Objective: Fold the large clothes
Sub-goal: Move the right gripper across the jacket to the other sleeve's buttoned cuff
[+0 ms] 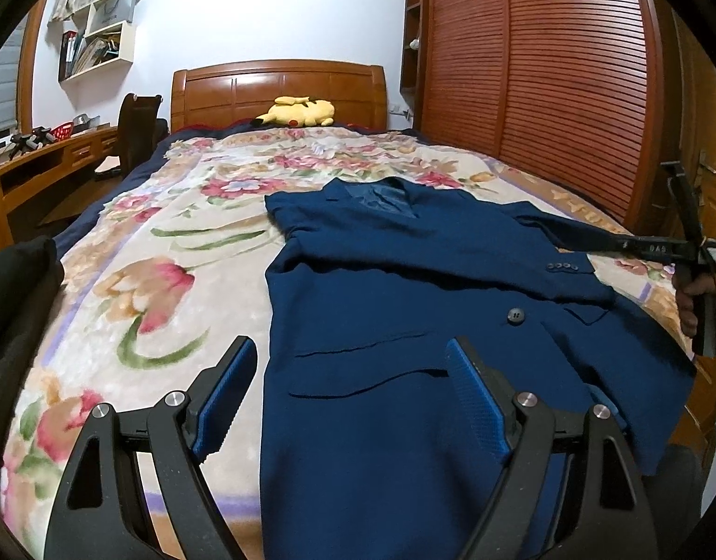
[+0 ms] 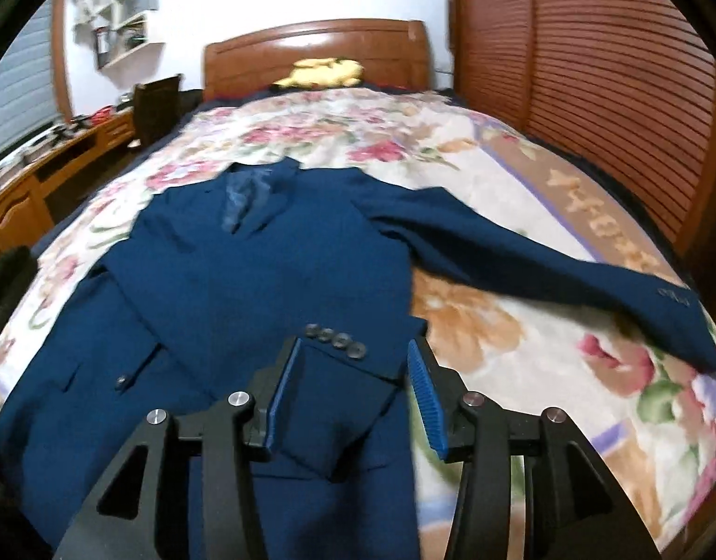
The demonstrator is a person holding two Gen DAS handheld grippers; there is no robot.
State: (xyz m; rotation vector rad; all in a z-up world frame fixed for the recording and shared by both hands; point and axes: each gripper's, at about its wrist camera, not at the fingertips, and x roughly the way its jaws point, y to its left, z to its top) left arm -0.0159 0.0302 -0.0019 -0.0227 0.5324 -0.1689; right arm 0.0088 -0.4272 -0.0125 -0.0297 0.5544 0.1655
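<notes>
While the left gripper point(image 1: 351, 396) hangs low over the bed, its left wrist view shows one dark blue suit jacket point(image 1: 404, 289) lying flat on the floral blanket point(image 1: 138, 252), collar toward the wooden headboard point(image 1: 278, 88). Its jaws are spread wide with nothing between them. One yellow plush toy point(image 1: 297, 112) lies at the headboard. The right gripper point(image 1: 675, 242) appears at the far right edge.

In the right wrist view, the right gripper point(image 2: 353, 396) has its jaws partly spread around the folded sleeve cuff point(image 2: 344, 364) and not pressing on it. Four buttons point(image 2: 337, 340) sit in one row on this cuff. The other sleeve point(image 2: 544, 270) stretches out to the right over the blanket.
</notes>
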